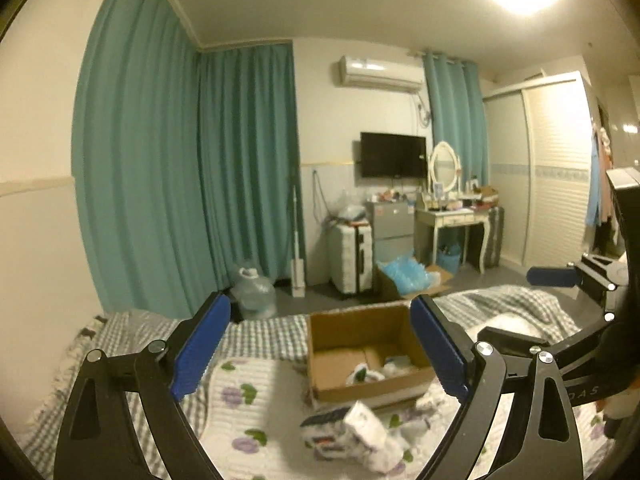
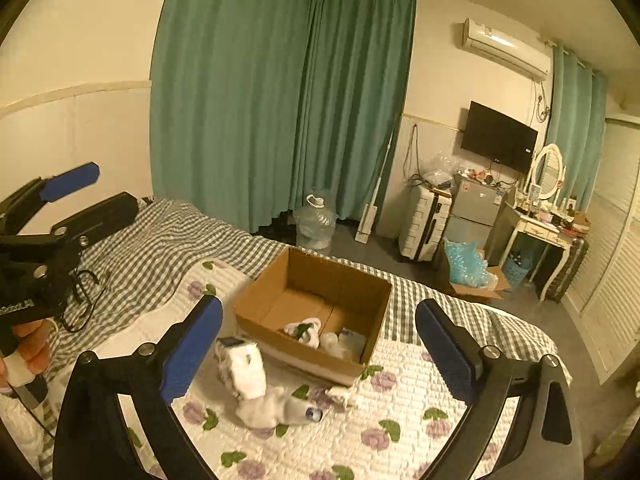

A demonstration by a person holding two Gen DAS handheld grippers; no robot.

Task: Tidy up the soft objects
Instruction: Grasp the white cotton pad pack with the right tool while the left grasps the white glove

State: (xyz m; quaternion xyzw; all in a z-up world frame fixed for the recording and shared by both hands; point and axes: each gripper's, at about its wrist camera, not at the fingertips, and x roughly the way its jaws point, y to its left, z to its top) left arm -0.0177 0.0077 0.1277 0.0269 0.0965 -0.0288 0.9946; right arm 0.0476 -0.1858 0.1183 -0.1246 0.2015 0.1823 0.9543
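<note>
Spanning most of both views: one bed (image 2: 168, 240) under a grey-checked cover, with one white quilt (image 2: 400, 412) printed with purple flowers laid over its near half. Far edge of bed bordered by a strip of bare floor (image 2: 352, 248) running along the teal curtains (image 2: 280, 100) towards one white suitcase (image 2: 420, 220) and one dressing desk (image 2: 536, 232).

Centred on bed, straddling quilt edge: one cardboard box (image 2: 280, 346), top open, walls upright, open quilt on its near side and checked cover to left and behind. Inside, against the near right corner: small white soft items (image 2: 308, 332), at least three, exact count unclear.

Outside box, on quilt just before its near wall: one heap of white soft items (image 2: 256, 384), blurred, roughly three or four pieces, nearest piece almost touching box base.

Left tongs (image 1: 320, 348): blue pads wide apart, nothing between them, raised above bed, framing the box. Right tongs (image 2: 320, 350): likewise spread wide, empty, above quilt. Ample free quilt beneath both.
</note>
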